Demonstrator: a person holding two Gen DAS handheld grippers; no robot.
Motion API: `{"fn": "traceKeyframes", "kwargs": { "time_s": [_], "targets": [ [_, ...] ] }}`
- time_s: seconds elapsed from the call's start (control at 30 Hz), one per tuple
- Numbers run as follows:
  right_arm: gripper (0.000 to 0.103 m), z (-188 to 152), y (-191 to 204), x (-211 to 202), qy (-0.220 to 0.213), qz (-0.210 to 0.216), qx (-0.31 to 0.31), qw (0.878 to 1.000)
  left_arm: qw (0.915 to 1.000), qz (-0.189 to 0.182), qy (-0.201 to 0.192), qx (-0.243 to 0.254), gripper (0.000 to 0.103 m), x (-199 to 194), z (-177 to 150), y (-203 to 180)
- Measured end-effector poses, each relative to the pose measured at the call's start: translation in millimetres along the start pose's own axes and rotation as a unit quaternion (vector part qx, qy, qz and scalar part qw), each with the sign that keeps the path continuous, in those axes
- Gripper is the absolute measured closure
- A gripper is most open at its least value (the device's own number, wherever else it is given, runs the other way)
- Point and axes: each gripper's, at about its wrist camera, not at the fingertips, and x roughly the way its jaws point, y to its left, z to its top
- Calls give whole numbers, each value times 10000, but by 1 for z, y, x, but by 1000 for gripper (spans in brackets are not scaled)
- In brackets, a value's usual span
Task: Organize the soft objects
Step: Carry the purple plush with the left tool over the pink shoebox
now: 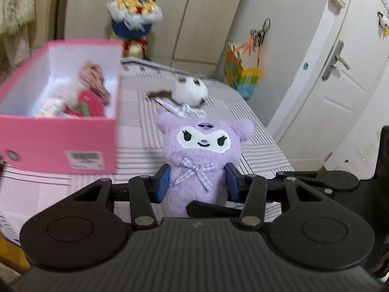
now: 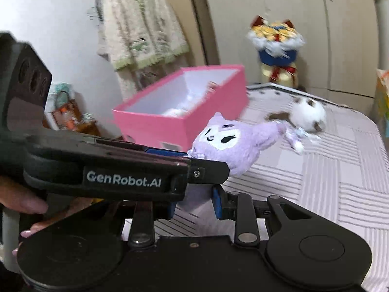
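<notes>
My left gripper is shut on a purple plush toy with a white face and a checked bow, held upright above the striped bed. The same plush shows in the right wrist view, with the left gripper's body crossing in front of it. My right gripper sits just below the plush's lower end, its blue pads a small gap apart with purple fabric between them; whether it grips is unclear. An open pink box with soft items inside stands to the left. A white-and-brown plush lies on the bed beyond.
The striped bed cover spreads right of the box. A toy bouquet stands at the far end by the wardrobe. A colourful bag sits near a white door. A knitted cardigan hangs on the wall.
</notes>
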Motion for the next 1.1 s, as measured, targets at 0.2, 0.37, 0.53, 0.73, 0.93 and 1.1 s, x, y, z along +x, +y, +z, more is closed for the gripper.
{"fn": "traceKeyframes", "kwargs": {
  "time_s": [0.2, 0.37, 0.53, 0.73, 0.93, 1.1],
  "targets": [
    [69, 26, 28, 2, -271, 431, -200, 9985, 9983, 213, -539, -26, 56, -41, 11, 24],
    [69, 55, 43, 25, -507, 743, -515, 9946, 9941, 553, -927, 116, 56, -53, 32, 48],
    [69, 91, 51, 64, -586, 975, -824, 9901, 9903, 879, -1074, 49, 56, -49, 65, 84],
    [68, 133, 45, 126, -197, 1207, -726, 9898, 9900, 1022, -939, -252, 56, -15, 98, 132],
    [68, 153, 30, 169, 140, 1182, -798, 9897, 9898, 1025, -825, -544, 55, 20, 111, 166],
    [68, 165, 17, 203, 558, 1097, -974, 9876, 9902, 1017, -531, -796, 55, 48, 116, 188]
  ]
}}
